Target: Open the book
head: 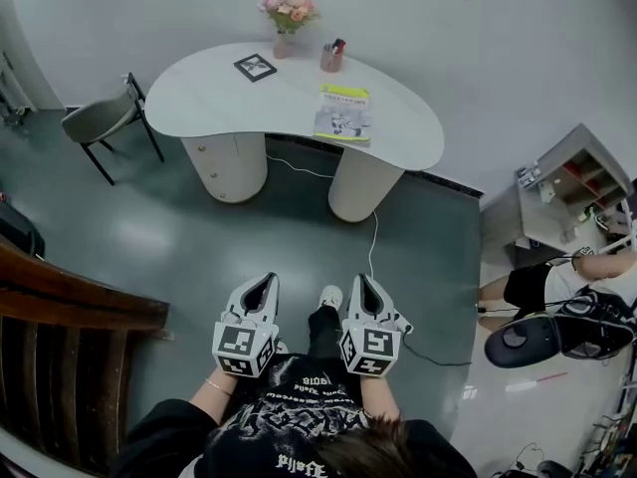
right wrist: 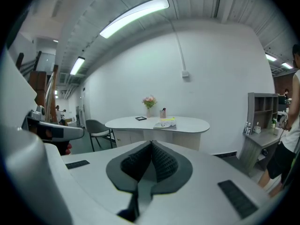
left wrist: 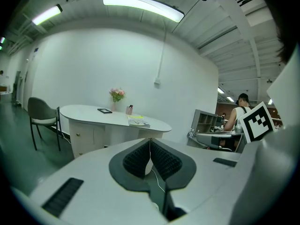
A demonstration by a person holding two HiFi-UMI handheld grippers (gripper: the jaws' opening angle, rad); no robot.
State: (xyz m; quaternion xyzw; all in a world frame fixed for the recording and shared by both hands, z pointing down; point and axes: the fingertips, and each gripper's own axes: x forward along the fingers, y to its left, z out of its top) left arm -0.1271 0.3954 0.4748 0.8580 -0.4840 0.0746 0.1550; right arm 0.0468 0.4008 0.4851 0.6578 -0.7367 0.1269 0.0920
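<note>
The book [head: 343, 114], shut with a yellow-green cover, lies flat on the white rounded table [head: 209, 93], right of its middle; the same book [left wrist: 138, 121] [right wrist: 165, 123] shows small in both gripper views. My left gripper [head: 267, 279] and right gripper [head: 364, 280] are held side by side over the floor, well short of the table. Both are shut with nothing between their jaws. In the left gripper view the left gripper [left wrist: 150, 140] has its tips together, and so does the right gripper [right wrist: 152, 143] in its own view.
On the table stand a vase of pink flowers [head: 288, 12], a cup with pens [head: 331, 57] and a dark framed picture [head: 255, 67]. A grey chair [head: 103, 119] stands left of the table. A cable [head: 374, 235] runs over the floor. A person [head: 557, 282] sits at right beside a shelf unit [head: 568, 189].
</note>
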